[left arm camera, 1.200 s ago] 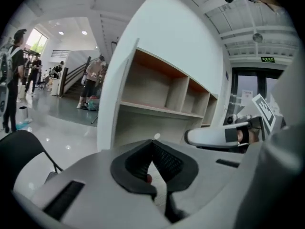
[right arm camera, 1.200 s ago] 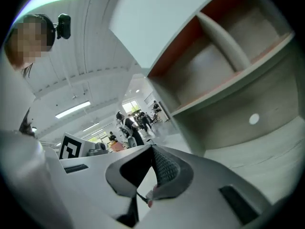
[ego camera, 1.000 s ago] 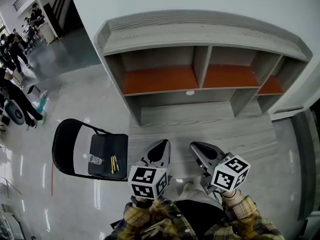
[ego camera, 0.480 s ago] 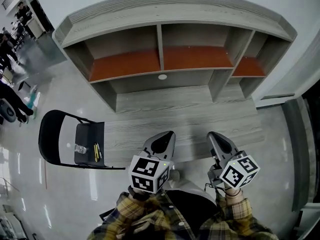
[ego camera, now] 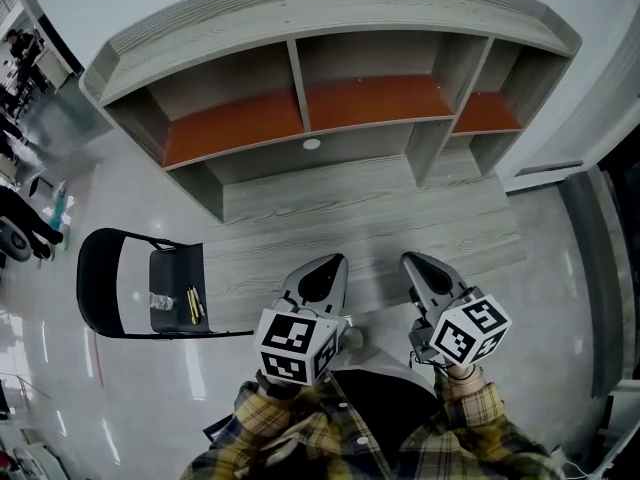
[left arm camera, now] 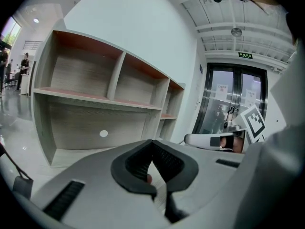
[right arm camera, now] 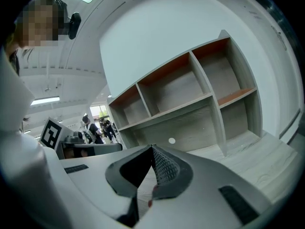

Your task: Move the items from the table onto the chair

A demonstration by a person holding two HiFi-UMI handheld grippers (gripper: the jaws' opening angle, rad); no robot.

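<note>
Grey table (ego camera: 380, 218) lies under my left gripper (ego camera: 322, 266) and right gripper (ego camera: 421, 268), both clenched and empty. On the chair (ego camera: 98, 290) sit a bottle (ego camera: 160, 301) and pencils (ego camera: 193, 305), well left of the left gripper.

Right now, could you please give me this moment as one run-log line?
left gripper: shut, empty | right gripper: shut, empty | chair: bottle and yellow pencils on seat

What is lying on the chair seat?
On the chair seat, seen from the head view, lie a small clear object, maybe a bottle, and thin yellow sticks, likely pencils. They are too small to tell more. Nothing covers the seat.
</note>
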